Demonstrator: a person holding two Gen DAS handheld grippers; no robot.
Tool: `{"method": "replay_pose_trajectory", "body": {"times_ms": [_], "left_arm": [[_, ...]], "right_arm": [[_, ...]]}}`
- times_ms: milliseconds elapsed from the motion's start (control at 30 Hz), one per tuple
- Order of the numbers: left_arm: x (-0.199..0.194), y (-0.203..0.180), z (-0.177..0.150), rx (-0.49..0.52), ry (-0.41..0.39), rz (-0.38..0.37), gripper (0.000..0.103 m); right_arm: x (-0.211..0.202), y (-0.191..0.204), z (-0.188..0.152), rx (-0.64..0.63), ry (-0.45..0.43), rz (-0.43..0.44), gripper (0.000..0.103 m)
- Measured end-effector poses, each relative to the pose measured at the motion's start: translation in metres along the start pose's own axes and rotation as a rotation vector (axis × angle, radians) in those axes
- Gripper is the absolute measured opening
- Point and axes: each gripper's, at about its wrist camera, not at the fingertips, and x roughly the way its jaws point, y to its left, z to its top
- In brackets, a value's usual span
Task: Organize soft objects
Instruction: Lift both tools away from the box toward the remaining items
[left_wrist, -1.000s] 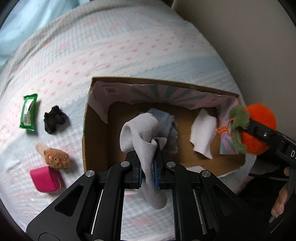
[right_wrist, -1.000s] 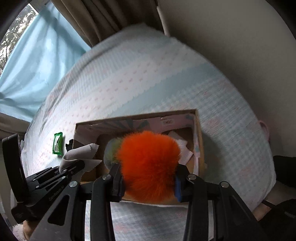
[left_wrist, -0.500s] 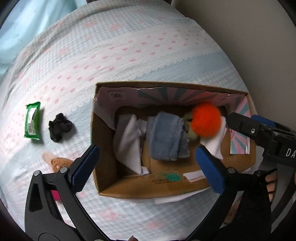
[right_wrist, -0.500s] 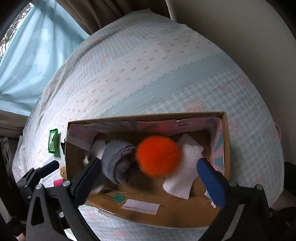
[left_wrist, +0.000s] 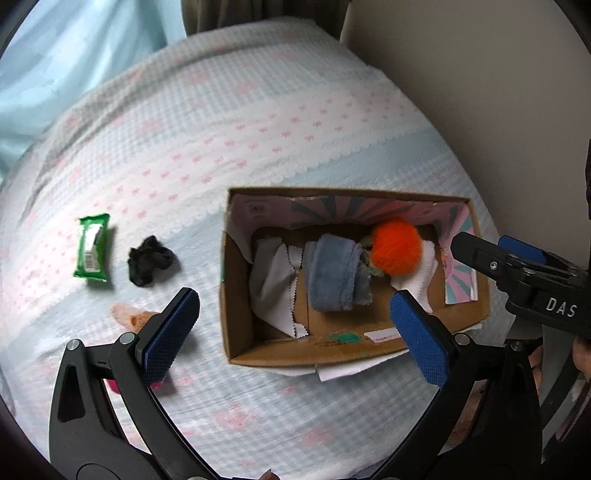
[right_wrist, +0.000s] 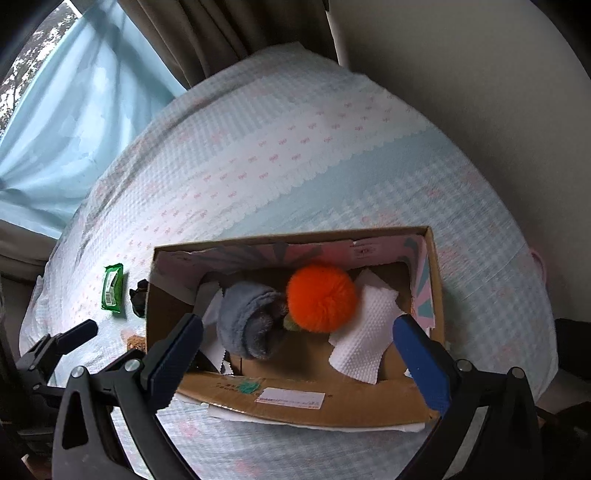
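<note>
A cardboard box (left_wrist: 266, 350) (right_wrist: 280, 402) sits on the bed. Inside lie a grey cloth (left_wrist: 273, 280), a rolled grey-blue towel (left_wrist: 334, 273) (right_wrist: 251, 317), an orange pompom (left_wrist: 397, 247) (right_wrist: 321, 297) and a white paper towel (right_wrist: 369, 332). My left gripper (left_wrist: 295, 328) is open and empty above the box's near left part. My right gripper (right_wrist: 299, 358) is open and empty above the box; it also shows in the left wrist view (left_wrist: 517, 269). Left of the box lie a black scrunchie (left_wrist: 149, 260), a brown plush (left_wrist: 129, 315) and a pink item (left_wrist: 114, 386), partly hidden by my left finger.
A green wipes packet (left_wrist: 92, 247) (right_wrist: 112, 288) lies at the far left on the blue-and-pink checked bedspread (left_wrist: 258, 129). A beige wall (right_wrist: 480, 74) runs along the right. Light blue curtains (right_wrist: 74, 110) hang behind the bed.
My left gripper opened and dropped the grey cloth into the box. My right gripper opened and dropped the orange pompom into the box. Both have pulled back and up.
</note>
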Motion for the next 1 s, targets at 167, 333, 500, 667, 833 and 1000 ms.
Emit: {"method": "replay_pose_trajectory", "body": {"times_ms": [167,333,500,667,833,1000], "left_arm": [[-0.039,0.008,-0.004,-0.011,-0.077,-0.002,0.103],[-0.092,0.018,-0.015,-0.016,-0.168,-0.004,0.103],[-0.146,0.03,-0.033,0.001,-0.261,0.006,0.103],[-0.201,0.052,-0.058,0.025,-0.347,-0.007,0.103],[-0.247,0.083,-0.086,0.055,-0.421,0.026,0.103],[-0.277,0.12,-0.112,0.046,-0.466,0.018,0.103]], "right_arm": [[-0.033,0.01,-0.003,0.0,-0.062,-0.012,0.102],[-0.084,0.034,-0.013,-0.043,-0.155,-0.037,0.102],[-0.133,0.06,-0.027,-0.079,-0.24,-0.058,0.102],[-0.181,0.097,-0.054,-0.103,-0.326,-0.071,0.102],[-0.208,0.135,-0.082,-0.1,-0.376,-0.083,0.102],[-0.221,0.174,-0.107,-0.129,-0.408,-0.085,0.102]]}}
